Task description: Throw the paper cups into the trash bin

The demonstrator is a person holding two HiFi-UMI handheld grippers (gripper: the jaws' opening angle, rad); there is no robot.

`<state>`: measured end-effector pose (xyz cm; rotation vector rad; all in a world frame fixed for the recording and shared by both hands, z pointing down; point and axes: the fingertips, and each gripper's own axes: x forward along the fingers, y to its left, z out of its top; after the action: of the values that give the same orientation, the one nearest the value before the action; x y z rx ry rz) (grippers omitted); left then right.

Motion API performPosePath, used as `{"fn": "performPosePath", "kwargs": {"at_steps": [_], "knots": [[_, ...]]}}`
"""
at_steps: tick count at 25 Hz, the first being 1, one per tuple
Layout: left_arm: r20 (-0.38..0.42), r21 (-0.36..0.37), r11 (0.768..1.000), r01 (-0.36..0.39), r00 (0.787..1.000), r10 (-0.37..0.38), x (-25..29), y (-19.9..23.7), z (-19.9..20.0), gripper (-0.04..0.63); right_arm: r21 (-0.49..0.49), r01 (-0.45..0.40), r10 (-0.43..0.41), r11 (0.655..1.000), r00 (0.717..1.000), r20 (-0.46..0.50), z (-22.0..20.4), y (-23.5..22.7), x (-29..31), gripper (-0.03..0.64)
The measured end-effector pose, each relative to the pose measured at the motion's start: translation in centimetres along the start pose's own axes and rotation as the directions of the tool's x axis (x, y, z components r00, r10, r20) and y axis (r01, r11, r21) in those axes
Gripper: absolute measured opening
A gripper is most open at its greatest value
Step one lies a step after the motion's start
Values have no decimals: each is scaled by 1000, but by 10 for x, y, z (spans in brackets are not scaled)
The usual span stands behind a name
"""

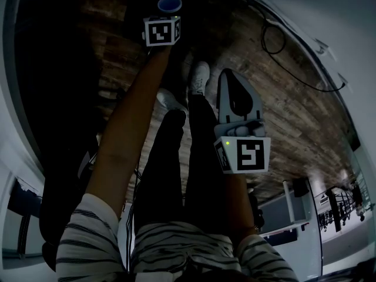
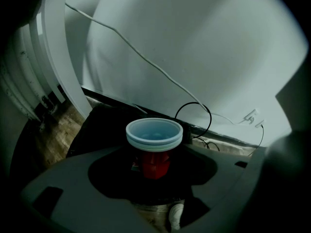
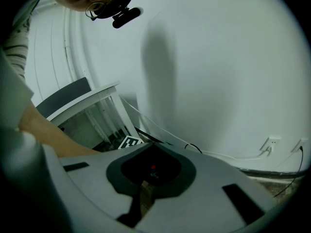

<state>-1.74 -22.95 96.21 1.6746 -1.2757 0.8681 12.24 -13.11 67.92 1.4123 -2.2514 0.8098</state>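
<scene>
Left tongs [image 2: 154, 171] clamped on a nested stack of paper cups [image 2: 154, 140]: red bodies, pale blue rims, upright, mouths up. Stack hangs clear of the wooden floor [image 1: 282, 110], above a dark shape I cannot identify, near the foot of the white wall [image 2: 194, 42]. A black cable [image 2: 193, 111] loops behind. Right tongs [image 3: 148, 178] together, empty.

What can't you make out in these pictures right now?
Paper cups, left gripper view: how many are stacked; the red lower part sits in shadow between the jaws.
Head view: the marker cube hides all but the cups' rim.
Trash bin: the dark mass at the head view's left is too dim to identify.
</scene>
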Motion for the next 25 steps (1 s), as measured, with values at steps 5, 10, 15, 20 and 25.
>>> {"fn": "performPosePath", "kwargs": {"at_steps": [5,10,15,20,25], "knots": [[-12,-4,1000,7,1000,-7,5,1,0,288,2,2,-2,1000,1000,4,1,-1,3,9],[-20,-12,1000,4,1000,-5,10,2,2,288,11,0,0,1000,1000,9,1,-5,5,9],[-25,-24,1000,2,1000,-2,10,4,-1,288,4,2,-2,1000,1000,-5,-2,-5,6,9],[-24,-36,999,-3,1000,2,6,5,-4,288,9,-6,5,1000,1000,8,2,-3,5,9],[-20,-41,999,0,1000,-1,1,3,-6,287,-2,-7,7,1000,1000,4,2,-1,3,9]]}}
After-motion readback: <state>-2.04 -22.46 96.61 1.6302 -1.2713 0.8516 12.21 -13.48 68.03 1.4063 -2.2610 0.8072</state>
